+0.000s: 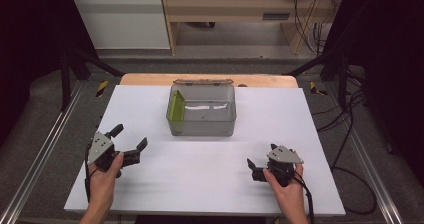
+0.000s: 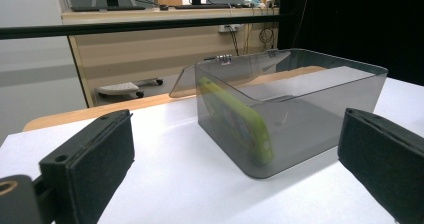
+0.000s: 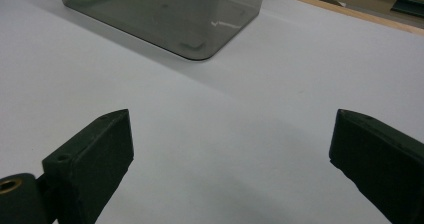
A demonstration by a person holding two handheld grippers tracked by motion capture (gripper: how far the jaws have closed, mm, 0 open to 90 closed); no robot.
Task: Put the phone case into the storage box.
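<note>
A clear grey plastic box (image 1: pixel 201 115) stands at the back middle of the white table (image 1: pixel 200 184), its lid (image 1: pixel 202 82) swung open behind it. Inside, a flat yellow-green object (image 1: pixel 176 106) leans on edge against the box's left wall. My left gripper (image 1: pixel 131 136) is held at the front left, open and empty, aimed at the box (image 2: pixel 300 114) and the yellow-green object (image 2: pixel 237 121). My right gripper (image 1: pixel 261 154) is at the front right, also open with nothing between its jaws, low over the bare table, with a corner of the box (image 3: pixel 170 14) ahead.
A wooden tabletop edge (image 1: pixel 150 79) shows behind the white surface. Metal frame rails (image 1: pixel 45 149) run along both sides, and cables (image 1: pixel 350 134) lie on the floor at the right. A wooden desk (image 2: pixel 150 39) with monitors stands beyond.
</note>
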